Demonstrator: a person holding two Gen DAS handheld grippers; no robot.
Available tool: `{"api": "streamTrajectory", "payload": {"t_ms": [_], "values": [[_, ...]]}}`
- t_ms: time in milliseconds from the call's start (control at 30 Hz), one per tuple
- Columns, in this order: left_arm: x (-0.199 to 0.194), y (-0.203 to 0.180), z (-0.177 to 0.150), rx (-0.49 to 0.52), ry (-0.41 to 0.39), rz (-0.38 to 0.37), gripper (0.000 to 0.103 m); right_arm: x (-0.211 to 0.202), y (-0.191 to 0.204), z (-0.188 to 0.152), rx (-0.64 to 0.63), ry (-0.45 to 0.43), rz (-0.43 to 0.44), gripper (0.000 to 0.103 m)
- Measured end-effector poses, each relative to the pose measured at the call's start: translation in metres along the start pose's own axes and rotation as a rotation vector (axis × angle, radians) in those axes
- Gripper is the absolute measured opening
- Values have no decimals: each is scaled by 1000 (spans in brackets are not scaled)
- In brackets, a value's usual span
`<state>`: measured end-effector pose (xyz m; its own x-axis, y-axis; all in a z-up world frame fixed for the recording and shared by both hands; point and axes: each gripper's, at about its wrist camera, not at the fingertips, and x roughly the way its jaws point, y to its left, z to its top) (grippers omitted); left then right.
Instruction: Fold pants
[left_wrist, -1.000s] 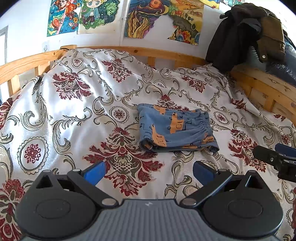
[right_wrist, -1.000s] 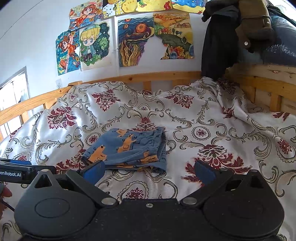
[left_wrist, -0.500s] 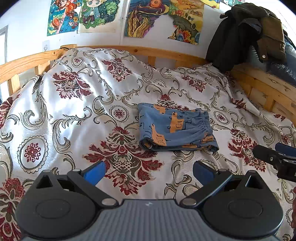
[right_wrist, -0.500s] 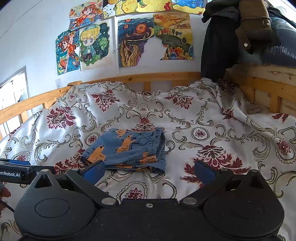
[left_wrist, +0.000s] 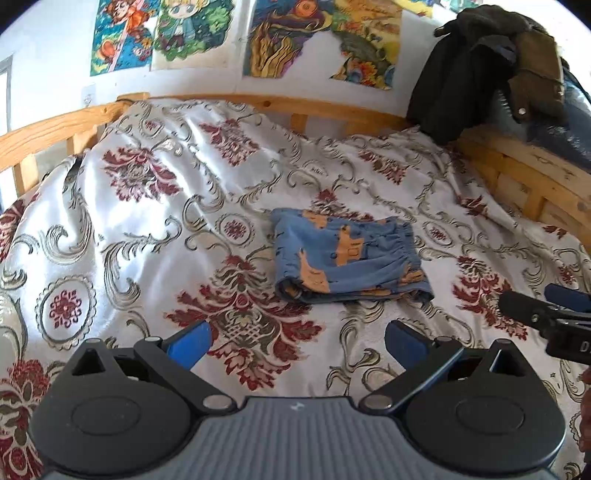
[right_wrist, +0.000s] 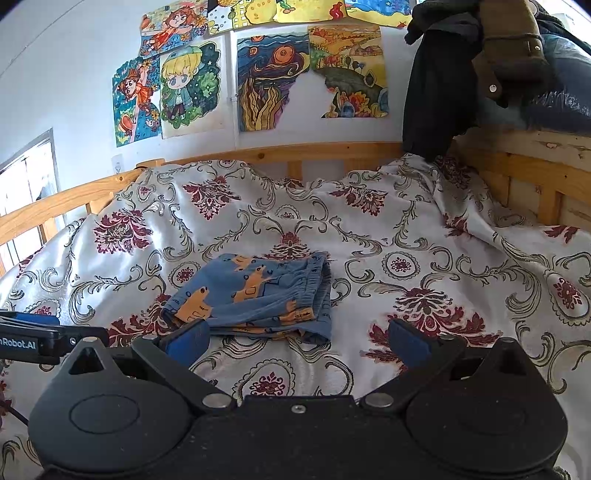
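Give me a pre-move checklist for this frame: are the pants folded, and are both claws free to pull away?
1. Pants folded into a compact stack: ok, layered edges show along the near side.
2. Pants resting flat on the bedspread: ok.
3. Left claw open and holding nothing: ok.
4. Right claw open and holding nothing: ok.
5. Claws clear of the fabric: left ok; right cannot tell, its left finger overlaps the pants' near corner in the right wrist view.
6. Fold neat underneath: cannot tell, lower layers are hidden.
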<state>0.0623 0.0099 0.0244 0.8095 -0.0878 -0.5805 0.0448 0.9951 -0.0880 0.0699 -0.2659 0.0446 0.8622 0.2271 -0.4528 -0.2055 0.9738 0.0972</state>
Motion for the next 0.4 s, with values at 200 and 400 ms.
{"api": "streamTrajectory", "payload": {"t_ms": [200, 400], "values": [[-1, -4, 2, 28, -10, -6, 103, 0, 0, 0, -1, 0, -1, 102], [-1, -6, 2, 43, -10, 8, 103, 0, 1, 0, -1, 2, 0, 102]]}}
